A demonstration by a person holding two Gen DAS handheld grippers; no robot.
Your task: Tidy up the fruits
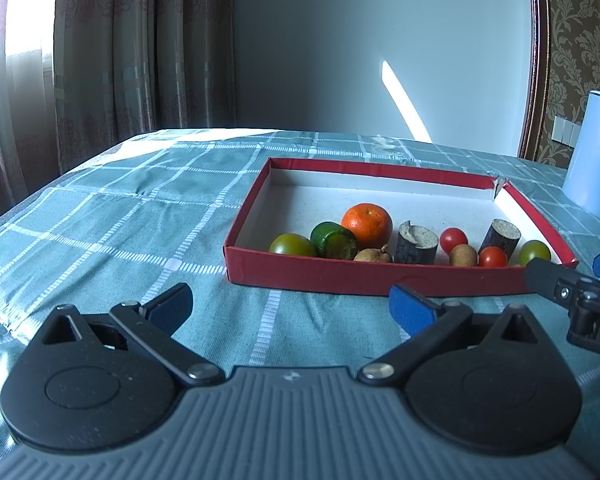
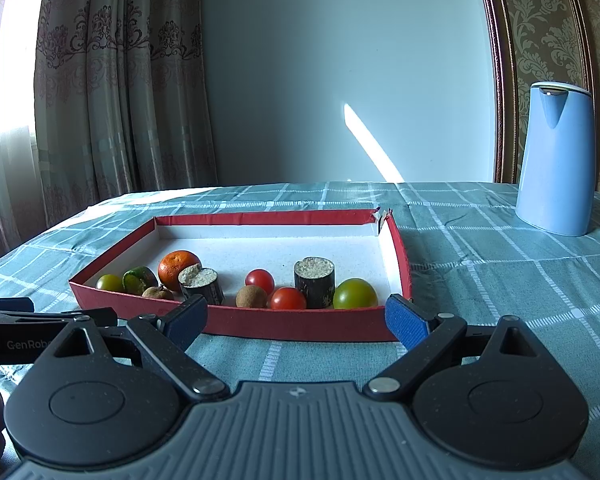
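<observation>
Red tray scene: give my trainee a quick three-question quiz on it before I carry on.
1. True or false: the orange lies in the red tray.
2. How many red tomatoes are in the tray? A) one B) two C) four
3. Fill in: both the left gripper and right gripper are ____.

Key: 1 true; 2 B; 3 open.
</observation>
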